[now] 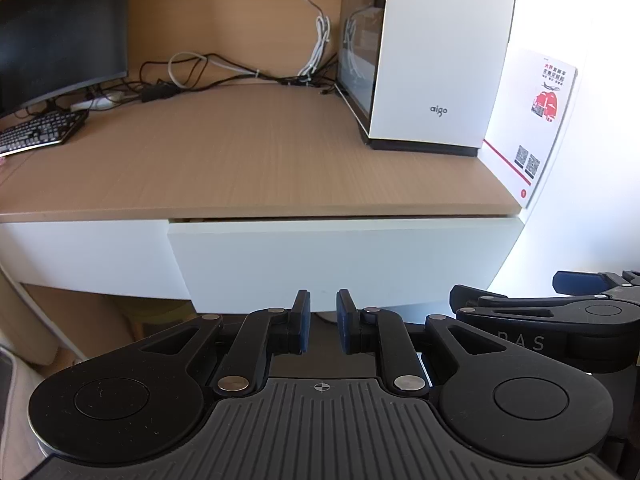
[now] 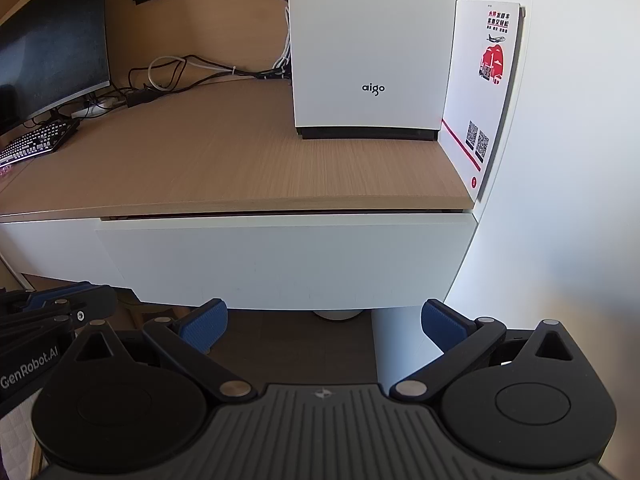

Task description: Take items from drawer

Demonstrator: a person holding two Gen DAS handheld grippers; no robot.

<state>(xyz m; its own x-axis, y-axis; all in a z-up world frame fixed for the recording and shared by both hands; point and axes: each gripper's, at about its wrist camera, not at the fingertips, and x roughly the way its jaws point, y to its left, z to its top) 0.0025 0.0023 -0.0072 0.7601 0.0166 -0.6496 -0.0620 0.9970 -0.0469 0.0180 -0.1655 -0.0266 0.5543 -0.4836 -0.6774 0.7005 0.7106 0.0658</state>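
A white drawer front (image 1: 340,260) sits under the wooden desk top (image 1: 240,152), with only a thin dark slit along its upper edge; nothing inside it shows. My left gripper (image 1: 323,300) hovers in front of the drawer's lower edge, its blue pads nearly together with nothing between them. Off to its right, my right gripper (image 1: 580,308) is at about the same height. In the right wrist view the drawer front (image 2: 280,260) fills the middle, and my right gripper (image 2: 324,312) stands wide open and empty below it. The left gripper (image 2: 60,304) shows at the left edge.
A white computer case (image 1: 440,52) stands at the desk's back right, with a printed card (image 1: 532,120) leaning on the white wall beside it. A monitor (image 1: 60,28), keyboard (image 1: 36,132) and tangled cables (image 1: 224,72) fill the back left. A table foot (image 2: 338,314) shows below the drawer.
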